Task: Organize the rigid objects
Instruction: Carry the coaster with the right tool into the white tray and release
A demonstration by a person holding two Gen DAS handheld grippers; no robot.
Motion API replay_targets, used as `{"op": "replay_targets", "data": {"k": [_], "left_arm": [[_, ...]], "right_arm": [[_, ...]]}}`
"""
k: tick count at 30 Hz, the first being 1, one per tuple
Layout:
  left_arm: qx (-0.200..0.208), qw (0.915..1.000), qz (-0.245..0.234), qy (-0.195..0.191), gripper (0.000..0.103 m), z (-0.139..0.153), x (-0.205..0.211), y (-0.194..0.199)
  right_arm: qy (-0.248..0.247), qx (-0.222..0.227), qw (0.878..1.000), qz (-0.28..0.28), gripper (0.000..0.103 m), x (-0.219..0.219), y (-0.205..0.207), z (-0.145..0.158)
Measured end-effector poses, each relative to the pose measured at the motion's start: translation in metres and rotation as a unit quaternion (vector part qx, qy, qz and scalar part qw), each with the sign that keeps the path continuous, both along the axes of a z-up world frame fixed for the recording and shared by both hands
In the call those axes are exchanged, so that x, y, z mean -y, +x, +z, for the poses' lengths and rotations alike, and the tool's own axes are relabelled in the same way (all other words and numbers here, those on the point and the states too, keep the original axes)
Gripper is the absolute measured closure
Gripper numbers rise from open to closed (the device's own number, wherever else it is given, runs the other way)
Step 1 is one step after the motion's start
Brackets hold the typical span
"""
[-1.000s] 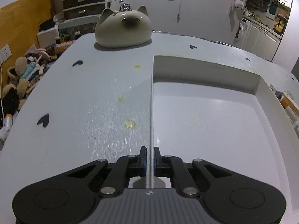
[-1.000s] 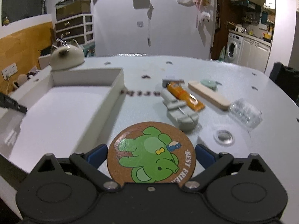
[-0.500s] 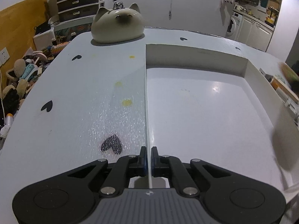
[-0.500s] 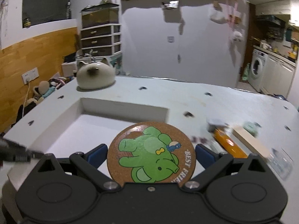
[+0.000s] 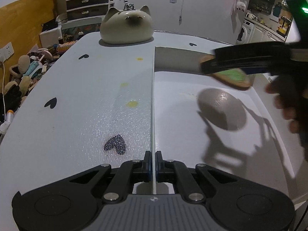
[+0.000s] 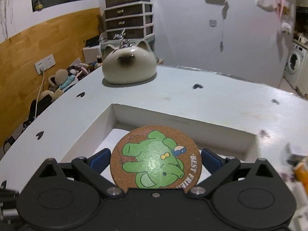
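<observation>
My right gripper (image 6: 156, 158) is shut on a round cork coaster (image 6: 156, 158) with a green elephant print, held flat above the white tray (image 6: 113, 119). In the left wrist view the coaster (image 5: 229, 77) and right gripper (image 5: 240, 61) hover over the tray's far right part and cast a round shadow on its floor. My left gripper (image 5: 152, 163) is shut on the tray's left wall (image 5: 153, 105), near the front.
A cream cat-shaped ceramic pot (image 5: 127, 27) stands on the pale table (image 5: 77, 96) behind the tray; it also shows in the right wrist view (image 6: 129, 67). An orange packet (image 6: 301, 173) lies blurred at the right. Clutter lies on the floor beyond the table's left edge.
My right gripper has carried the coaster leftward from the loose items to above the tray, entering the left wrist view. My left gripper has slid a little back along the tray wall.
</observation>
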State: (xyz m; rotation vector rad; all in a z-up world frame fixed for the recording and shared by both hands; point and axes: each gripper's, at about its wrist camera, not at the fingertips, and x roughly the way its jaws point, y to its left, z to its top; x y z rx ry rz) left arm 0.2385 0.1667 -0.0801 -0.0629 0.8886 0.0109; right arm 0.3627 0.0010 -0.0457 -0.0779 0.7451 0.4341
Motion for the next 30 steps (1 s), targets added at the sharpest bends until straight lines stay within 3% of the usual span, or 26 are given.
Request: {"op": "replay_targets", "data": {"k": [9, 19, 30], "left_arm": [[0.01, 0.9999, 0.008, -0.005, 0.1, -0.001, 0.0, -0.005], [0.012, 0.9998, 0.013, -0.009, 0.1, -0.002, -0.001, -0.007], [0.014, 0.9997, 0.018, -0.013, 0.1, -0.002, -0.002, -0.007]], "right_arm": [[0.01, -0.056, 0.998, -0.007, 0.002, -0.031, 0.03, -0.029], [0.005, -0.057, 0.998, 0.005, 0.0, -0.03, 0.026, -0.027], [-0.005, -0.038, 0.999, 0.005, 0.0, 0.002, -0.014, -0.011]]}}
